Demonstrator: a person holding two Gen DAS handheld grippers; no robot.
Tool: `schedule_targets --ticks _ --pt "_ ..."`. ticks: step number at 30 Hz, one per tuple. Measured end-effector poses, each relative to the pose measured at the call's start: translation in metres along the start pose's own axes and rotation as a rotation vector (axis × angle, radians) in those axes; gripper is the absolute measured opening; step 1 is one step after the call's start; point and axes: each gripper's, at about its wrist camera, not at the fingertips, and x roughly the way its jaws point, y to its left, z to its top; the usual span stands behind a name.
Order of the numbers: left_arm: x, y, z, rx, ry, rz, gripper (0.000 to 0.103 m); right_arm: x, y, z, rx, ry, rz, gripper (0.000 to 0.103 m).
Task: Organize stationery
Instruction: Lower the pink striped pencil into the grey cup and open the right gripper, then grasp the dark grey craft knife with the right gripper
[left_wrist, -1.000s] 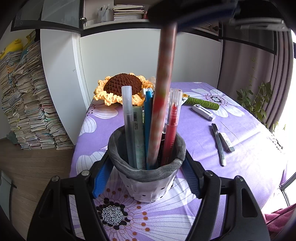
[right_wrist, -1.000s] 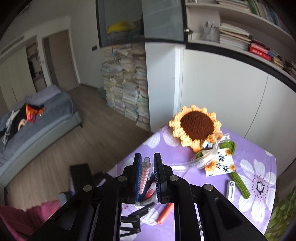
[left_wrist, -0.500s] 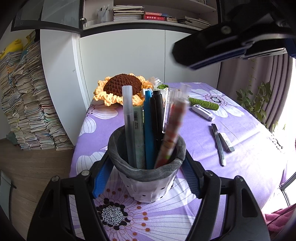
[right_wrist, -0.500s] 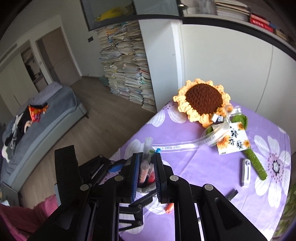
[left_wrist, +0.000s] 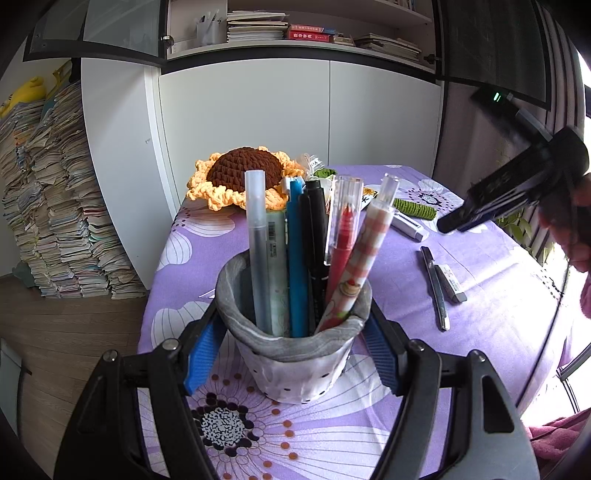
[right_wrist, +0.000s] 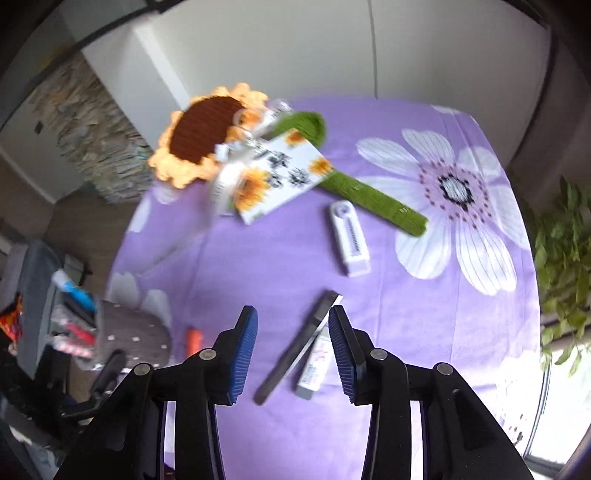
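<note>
Stationery pieces, a dark flat tool (right_wrist: 295, 354) and eraser (right_wrist: 316, 365), are lying side by side touching, so the right gripper (right_wrist: 292, 354), jaws just opening and holding nothing, is risking pinching both, while the left gripper (left_wrist: 291, 354) is clamping the pen cup (left_wrist: 291, 347).

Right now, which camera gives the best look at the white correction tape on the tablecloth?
The right wrist view: the correction tape lies whole and unobstructed ahead of the open right gripper. The left wrist view shows it small and far off, partly hidden behind the pens in the pen cup.
</note>
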Motion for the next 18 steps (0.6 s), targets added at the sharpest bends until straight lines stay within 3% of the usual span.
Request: schedule_targets --ticks 4,8,11,15,18 --pt "0.0 0.0 -0.001 0.0 0.001 0.002 0.07 0.037 -0.025 0.004 0.092 0.094 0.015 0.041" --pt "0.0 -0.001 0.0 -0.001 0.004 0.003 0.07 0.055 -0.024 0.007 0.111 0.134 0.024 0.041" --pt "0.0 -0.001 0.0 0.0 0.004 0.004 0.07 0.063 -0.013 0.009 0.072 0.143 0.01 0.026" --pt "0.0 -0.001 0.0 0.0 0.004 0.004 0.07 0.071 0.001 0.012 0.022 0.139 -0.042 0.015" --pt "0.0 -0.001 0.0 -0.002 0.003 0.004 0.07 0.075 0.018 0.012 -0.051 0.121 -0.107 0.013"
